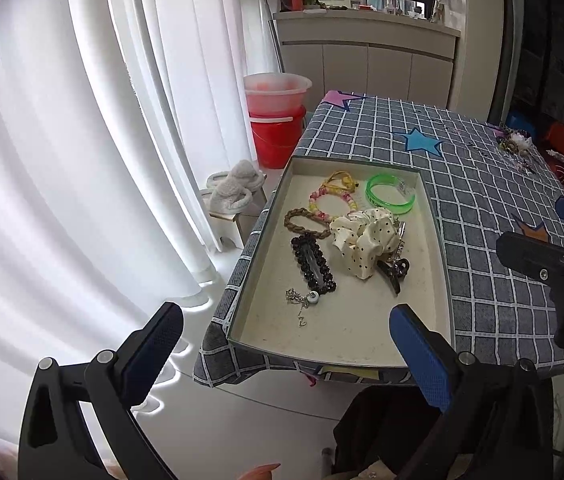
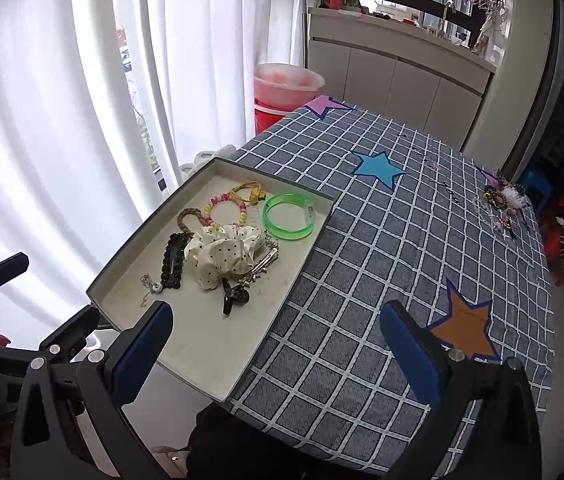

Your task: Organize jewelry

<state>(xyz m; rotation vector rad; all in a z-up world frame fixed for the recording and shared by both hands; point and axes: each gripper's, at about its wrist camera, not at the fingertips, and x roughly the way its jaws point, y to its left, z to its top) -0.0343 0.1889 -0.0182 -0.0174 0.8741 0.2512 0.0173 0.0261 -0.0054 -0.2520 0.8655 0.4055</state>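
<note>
A shallow cream box tray (image 1: 346, 336) (image 2: 206, 356) sits at the table's near left corner. It holds a green bangle (image 1: 390, 194) (image 2: 289, 216), a white polka-dot scrunchie (image 1: 366, 240) (image 2: 224, 254), a black beaded clip (image 1: 314, 264) (image 2: 174, 260), a bead bracelet (image 1: 330, 200) (image 2: 228, 208), a braided band (image 1: 304, 222), a black claw clip (image 1: 394, 270) (image 2: 234, 296) and a thin chain (image 1: 300, 302). More jewelry (image 1: 516, 146) (image 2: 500, 206) lies in a heap at the table's far right. My left gripper (image 1: 286, 340) hovers open before the tray's near edge. My right gripper (image 2: 276, 340) is open above the tray's right rim, holding nothing.
A blue checked cloth with star patches (image 2: 378, 168) covers the table (image 2: 362, 280). White curtains (image 1: 82, 160) hang on the left. Red and pink buckets (image 1: 278, 120), slippers on a stool (image 1: 234, 188) and a cabinet (image 1: 366, 60) stand behind. The right gripper's body (image 1: 554, 268) shows at the left view's right edge.
</note>
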